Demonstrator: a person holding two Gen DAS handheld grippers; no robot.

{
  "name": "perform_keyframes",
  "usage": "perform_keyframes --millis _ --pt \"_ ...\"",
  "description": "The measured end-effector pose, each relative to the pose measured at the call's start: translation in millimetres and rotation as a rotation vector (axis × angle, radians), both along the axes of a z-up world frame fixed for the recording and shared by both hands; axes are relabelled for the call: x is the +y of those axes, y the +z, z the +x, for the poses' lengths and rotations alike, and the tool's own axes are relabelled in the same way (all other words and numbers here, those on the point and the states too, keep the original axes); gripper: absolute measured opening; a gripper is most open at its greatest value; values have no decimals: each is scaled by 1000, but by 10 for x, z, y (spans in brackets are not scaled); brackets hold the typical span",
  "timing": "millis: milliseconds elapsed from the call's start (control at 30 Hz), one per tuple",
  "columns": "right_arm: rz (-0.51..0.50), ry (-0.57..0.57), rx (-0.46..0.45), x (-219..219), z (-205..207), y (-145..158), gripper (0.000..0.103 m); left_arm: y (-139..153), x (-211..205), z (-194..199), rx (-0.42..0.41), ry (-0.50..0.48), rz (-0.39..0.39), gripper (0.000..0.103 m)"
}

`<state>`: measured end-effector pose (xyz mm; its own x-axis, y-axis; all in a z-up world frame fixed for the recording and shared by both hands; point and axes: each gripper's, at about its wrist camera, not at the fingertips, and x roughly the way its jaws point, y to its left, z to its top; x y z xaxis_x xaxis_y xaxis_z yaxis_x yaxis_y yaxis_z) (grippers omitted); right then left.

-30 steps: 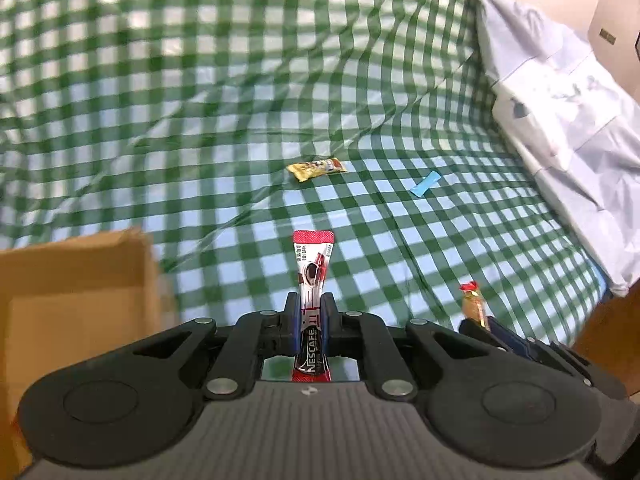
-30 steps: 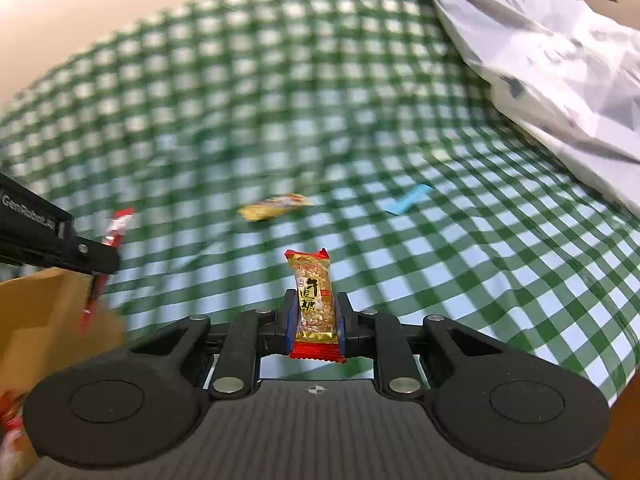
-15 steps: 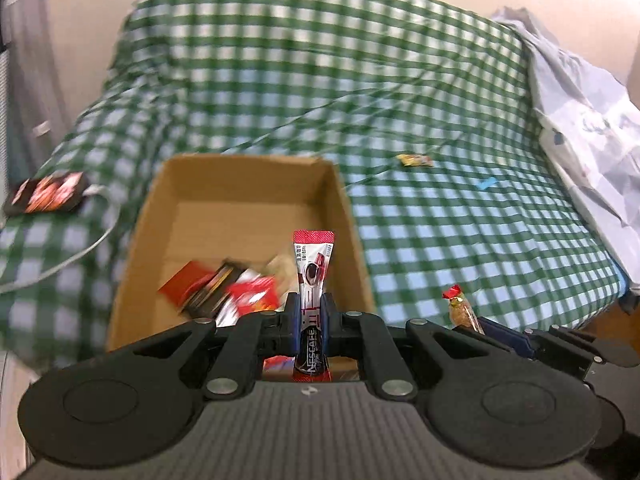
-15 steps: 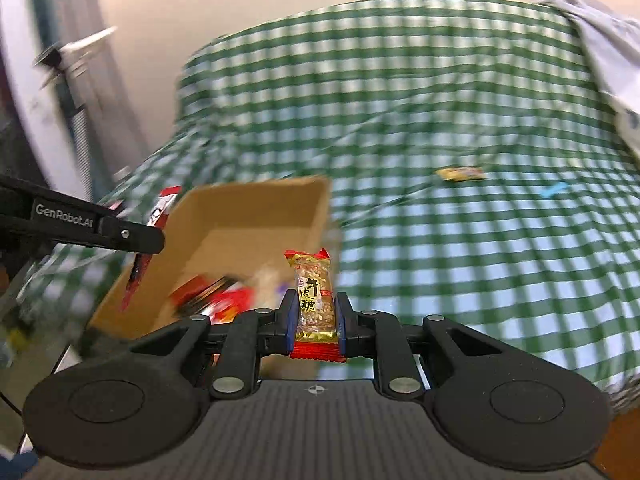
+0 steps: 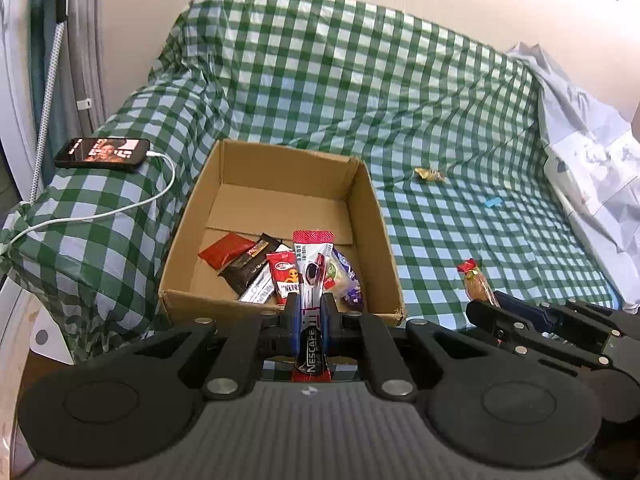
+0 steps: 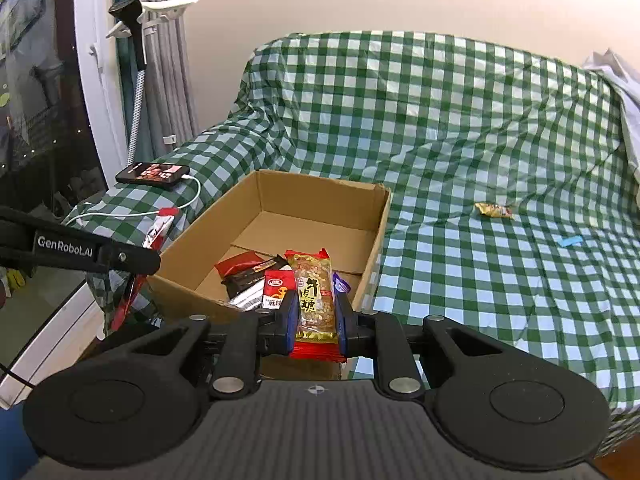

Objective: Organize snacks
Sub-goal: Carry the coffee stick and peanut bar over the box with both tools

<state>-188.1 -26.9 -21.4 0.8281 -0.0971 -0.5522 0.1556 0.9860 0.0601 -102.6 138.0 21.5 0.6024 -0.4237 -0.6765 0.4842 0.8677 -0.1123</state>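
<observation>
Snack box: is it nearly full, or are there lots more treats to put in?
Several snacks already lie in the cardboard box. The left gripper grips a coffee stick and the right gripper a peanut candy bar, both near the box, not yet dropped. A gold candy and a blue wrapper remain on the checked cloth.

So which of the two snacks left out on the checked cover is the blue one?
The small blue packet, nearer the white sheet; the other, the gold wrapper, lies closer to the box.

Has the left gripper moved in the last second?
Yes. The left gripper, shut on the coffee stick, has swung left from the open cloth to the box; the yellow snack now lies far right.
</observation>
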Motion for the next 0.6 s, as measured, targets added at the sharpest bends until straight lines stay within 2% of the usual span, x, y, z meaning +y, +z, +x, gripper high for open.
perform_keyframes --millis 267,600 --pt "-30 1 -24 103 -121 72 20 67 108 -60 -14 28 -19 11" --pt "-45 9 0 167 -72 53 20 22 142 -7 18 46 -27 11"
